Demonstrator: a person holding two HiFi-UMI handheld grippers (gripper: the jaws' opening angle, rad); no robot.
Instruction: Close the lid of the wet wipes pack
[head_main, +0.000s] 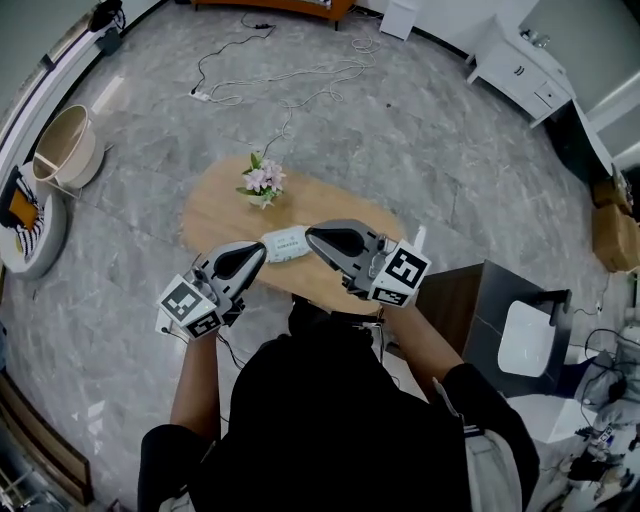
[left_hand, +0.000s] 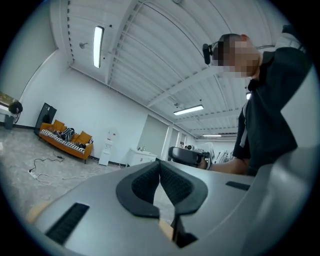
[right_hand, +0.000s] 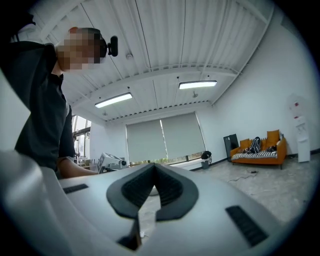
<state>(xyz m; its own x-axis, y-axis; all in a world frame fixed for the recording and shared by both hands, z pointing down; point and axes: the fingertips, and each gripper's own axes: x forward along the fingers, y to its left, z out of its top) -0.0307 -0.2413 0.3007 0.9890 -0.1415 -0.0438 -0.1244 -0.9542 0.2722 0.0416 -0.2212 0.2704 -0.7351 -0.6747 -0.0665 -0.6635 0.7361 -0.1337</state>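
Note:
The wet wipes pack (head_main: 286, 244), white with green print, lies flat on the oval wooden table (head_main: 215, 215) near its front edge. Whether its lid is up or down is too small to tell. My left gripper (head_main: 262, 250) is shut, its tip at the pack's left end. At the pack's right end is the tip of my right gripper (head_main: 311, 235), also shut. Both gripper views look up and across the room, and neither shows the pack. In the left gripper view the jaws (left_hand: 160, 164) meet with nothing between them, and the right gripper (left_hand: 187, 156) appears beyond. The right gripper view's jaws (right_hand: 154, 166) likewise touch.
A small pot of pink flowers (head_main: 261, 183) stands at the table's far side, behind the pack. A dark cabinet (head_main: 470, 300) sits at the right of the table. A white cable and power strip (head_main: 270, 85) lie on the floor beyond, with a round basket (head_main: 68, 148) far left.

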